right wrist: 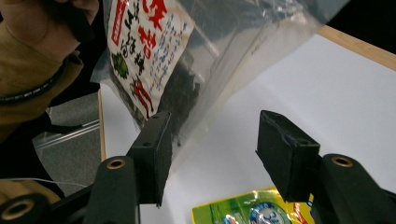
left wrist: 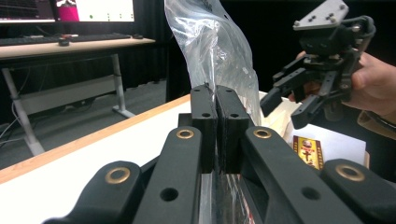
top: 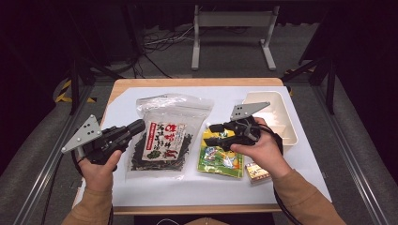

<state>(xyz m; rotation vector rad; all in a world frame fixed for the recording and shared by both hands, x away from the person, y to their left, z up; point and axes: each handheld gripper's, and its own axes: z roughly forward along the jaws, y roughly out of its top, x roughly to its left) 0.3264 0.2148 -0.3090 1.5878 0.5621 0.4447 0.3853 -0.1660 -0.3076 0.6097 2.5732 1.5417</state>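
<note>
At the left of the white mat, our left gripper is clamped tight on the edge of the clear seaweed bag, holding it lifted. Our right gripper hangs wide open and empty above the green packet. Next, we judge, it must close on the bag's free edge.

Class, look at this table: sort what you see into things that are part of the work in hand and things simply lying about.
In hand:
- clear seaweed bag, pinched by the shut left gripper
- right gripper, open, close beside the bag

Lying about:
- yellow-green packet
- small patterned box
- white tray
</note>
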